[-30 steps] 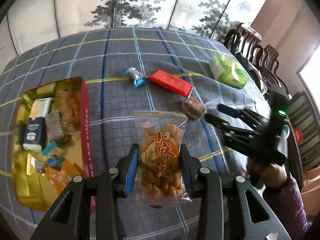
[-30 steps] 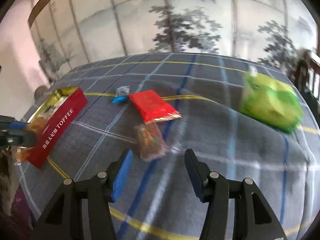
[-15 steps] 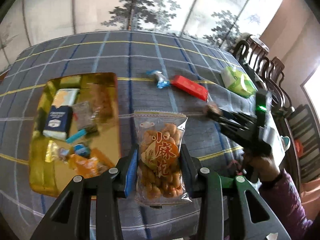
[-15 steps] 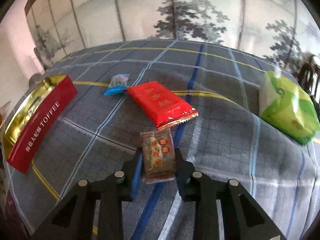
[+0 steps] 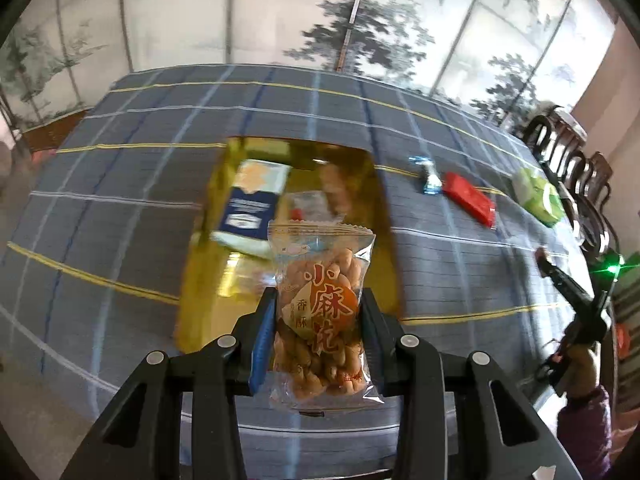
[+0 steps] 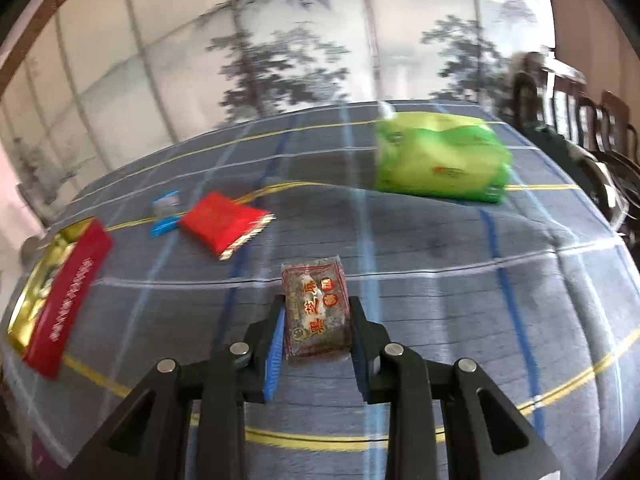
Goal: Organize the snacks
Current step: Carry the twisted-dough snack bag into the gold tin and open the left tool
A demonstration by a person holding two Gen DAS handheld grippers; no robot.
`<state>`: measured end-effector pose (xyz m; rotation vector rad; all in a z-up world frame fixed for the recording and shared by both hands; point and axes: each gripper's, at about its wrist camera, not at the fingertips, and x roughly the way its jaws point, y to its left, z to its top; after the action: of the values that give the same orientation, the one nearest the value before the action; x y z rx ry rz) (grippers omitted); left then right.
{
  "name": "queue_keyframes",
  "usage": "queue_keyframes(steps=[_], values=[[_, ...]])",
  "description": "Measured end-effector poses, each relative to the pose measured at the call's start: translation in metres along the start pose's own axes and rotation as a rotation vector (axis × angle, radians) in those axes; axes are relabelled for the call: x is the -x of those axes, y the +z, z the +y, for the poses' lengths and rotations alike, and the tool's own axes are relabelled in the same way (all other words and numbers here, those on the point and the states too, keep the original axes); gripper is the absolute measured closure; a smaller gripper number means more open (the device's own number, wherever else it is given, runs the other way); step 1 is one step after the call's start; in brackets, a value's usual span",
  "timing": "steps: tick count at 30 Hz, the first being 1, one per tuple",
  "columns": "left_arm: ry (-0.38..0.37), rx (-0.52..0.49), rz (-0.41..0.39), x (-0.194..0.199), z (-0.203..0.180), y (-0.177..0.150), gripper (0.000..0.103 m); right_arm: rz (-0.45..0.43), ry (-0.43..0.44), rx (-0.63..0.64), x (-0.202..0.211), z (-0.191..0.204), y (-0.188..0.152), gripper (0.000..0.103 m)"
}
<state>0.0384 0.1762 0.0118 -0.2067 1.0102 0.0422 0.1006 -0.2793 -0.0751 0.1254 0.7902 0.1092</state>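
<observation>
In the left wrist view we see the gold tray (image 5: 200, 280) lying ahead of us on the plaid tablecloth (image 5: 120, 184), its long axis running from 6 toward 12 o'clock. Inside it a blue-and-white packet (image 5: 250, 204) lies toward 11 o'clock, and other wrapped pieces beyond it are too blurred to name. Our left gripper (image 5: 318, 340) clamps the bag of fried dough twists (image 5: 322, 312) from both sides; the bag stands upright between the jaws, long axis toward 12 o'clock, sealed top edge farthest from us, and it hides the near middle of the tray. At 2 o'clock a small blue candy (image 5: 428, 176) lies just beside a red packet (image 5: 468, 198), and a green tissue pack (image 5: 538, 196) sits farther toward 3 o'clock. The other gripper shows at the right edge, near wooden chairs (image 5: 572, 160).

In the right wrist view our right gripper (image 6: 316, 328) pinches a small clear-wrapped brown snack (image 6: 316, 308) narrowly by its long sides, its length pointing to 12 o'clock, tilted slightly left. The red packet (image 6: 222, 224) lies at 10 o'clock, pointing diagonally, touching the blue candy (image 6: 164, 216). The tray's red side wall (image 6: 68, 296) is at 9 o'clock, well apart from us. The tissue pack (image 6: 440, 158) sits at 1 o'clock, blurred.
</observation>
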Motion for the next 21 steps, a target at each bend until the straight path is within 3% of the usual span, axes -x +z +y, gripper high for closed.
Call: queue_keyframes(steps=[9,21], values=[[0.043,0.009,-0.023,-0.001,0.026,0.002,0.067,0.006,-0.072,-0.021,-0.007,-0.006,-0.002,0.074],[0.069,-0.02,0.013,-0.029,0.038,-0.001,0.067,0.058,-0.068,-0.07,-0.017,-0.015,-0.003,0.074]])
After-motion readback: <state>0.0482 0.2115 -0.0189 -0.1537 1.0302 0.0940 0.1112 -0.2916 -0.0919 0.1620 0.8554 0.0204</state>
